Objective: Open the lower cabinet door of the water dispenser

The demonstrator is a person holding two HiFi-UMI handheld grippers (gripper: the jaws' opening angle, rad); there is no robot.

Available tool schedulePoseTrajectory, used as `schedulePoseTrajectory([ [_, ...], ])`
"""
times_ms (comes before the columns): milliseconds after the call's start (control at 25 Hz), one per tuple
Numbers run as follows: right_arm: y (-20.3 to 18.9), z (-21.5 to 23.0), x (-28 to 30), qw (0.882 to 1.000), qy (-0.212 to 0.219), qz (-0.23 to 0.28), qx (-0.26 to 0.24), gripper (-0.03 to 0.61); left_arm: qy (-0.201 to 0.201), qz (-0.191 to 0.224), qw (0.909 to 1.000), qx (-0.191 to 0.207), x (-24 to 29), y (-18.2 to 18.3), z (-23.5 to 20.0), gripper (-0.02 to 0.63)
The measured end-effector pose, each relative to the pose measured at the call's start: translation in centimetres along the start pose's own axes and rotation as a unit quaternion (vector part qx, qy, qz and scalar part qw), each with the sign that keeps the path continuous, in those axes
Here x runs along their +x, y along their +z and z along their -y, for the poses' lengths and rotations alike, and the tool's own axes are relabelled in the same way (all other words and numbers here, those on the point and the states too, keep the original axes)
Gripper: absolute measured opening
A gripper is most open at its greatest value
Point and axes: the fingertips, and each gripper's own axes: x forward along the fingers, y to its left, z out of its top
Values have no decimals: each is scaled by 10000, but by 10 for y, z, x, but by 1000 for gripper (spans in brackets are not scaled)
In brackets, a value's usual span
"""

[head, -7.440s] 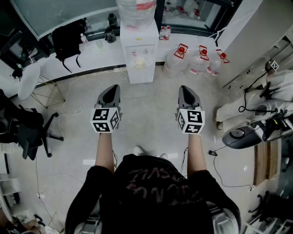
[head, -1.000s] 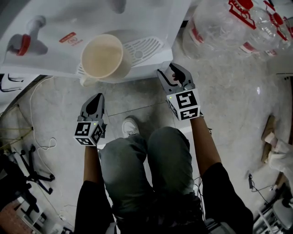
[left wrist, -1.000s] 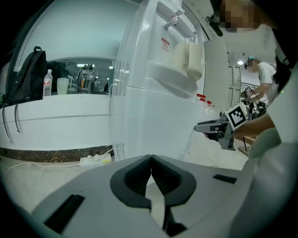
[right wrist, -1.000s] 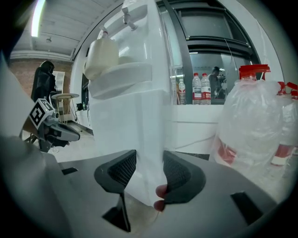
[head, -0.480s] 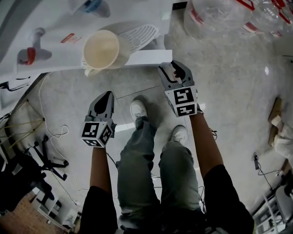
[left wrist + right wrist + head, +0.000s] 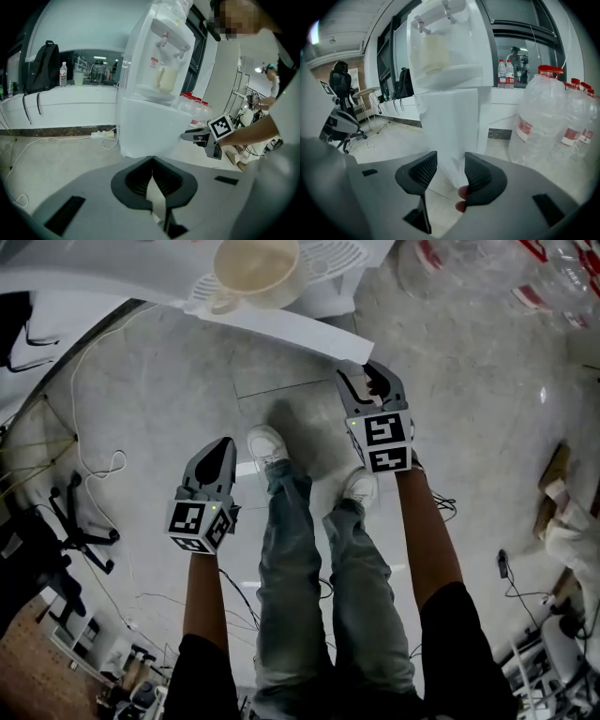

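I find my right tongs (image 6: 450, 161) clamped on the edge of the door (image 6: 291, 329), which stands swung out from the dispenser (image 6: 154, 70). My left tongs (image 6: 151, 159) are closed, empty and apart from it.

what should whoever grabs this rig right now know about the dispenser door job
Left tongs: shut, empty, away from the lower cabinet door.
Right tongs: clamped on that door's free edge.
Door: swung partly out from the water dispenser.
Done: door gripped, partly open.
Left: swing it wider, then release.
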Motion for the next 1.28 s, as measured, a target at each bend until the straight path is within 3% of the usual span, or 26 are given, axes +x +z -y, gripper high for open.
schedulePoseTrajectory([
  [400,-33,-78,-25,9999,-14,-98,-20,190,-266,33,9993,274,-44,-27,-11,12],
  [640,-48,-127,-30,9987,78,-389,-327,202,-450,8,9987,256,-77,-44,-25,12],
  [880,-51,-163,-32,9978,106,-576,-320,201,-388,-103,9992,85,-108,-64,-49,12],
  [1280,-57,-232,-22,9932,743,-673,-585,190,-296,-146,9993,-193,-134,-89,-68,12],
])
